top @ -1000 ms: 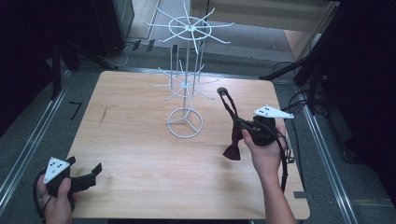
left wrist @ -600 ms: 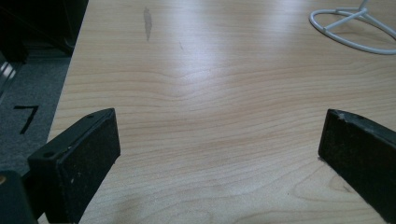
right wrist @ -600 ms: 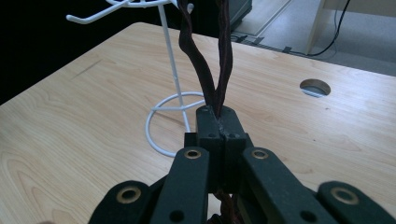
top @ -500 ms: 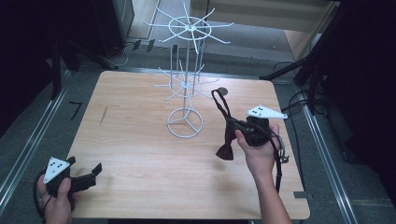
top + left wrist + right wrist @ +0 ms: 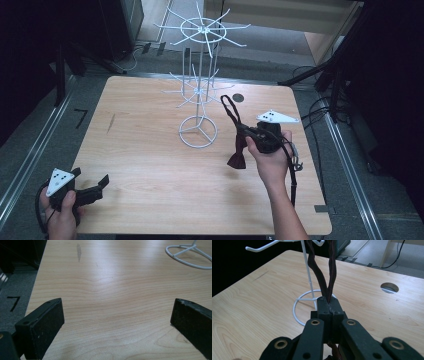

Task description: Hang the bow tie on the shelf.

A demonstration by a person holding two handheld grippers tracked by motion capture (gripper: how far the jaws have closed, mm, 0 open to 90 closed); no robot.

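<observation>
Light wooden worktop [image 5: 150,165]: my right hand-held gripper [image 5: 243,132] is clamping a dark red strap with bow tie [image 5: 236,159] beside the white wire rack [image 5: 199,131]; my left hand-held gripper [image 5: 92,188] is resting wide, empty.

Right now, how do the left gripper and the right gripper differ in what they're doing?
The left gripper is open with nothing between its fingers, while the right gripper is shut on a dark bow tie by its strap. The left gripper sits low at the near left corner of the table; the right gripper is held up beside the white wire rack. Both carry a grey three-cornered plate and are hand-held.
</observation>
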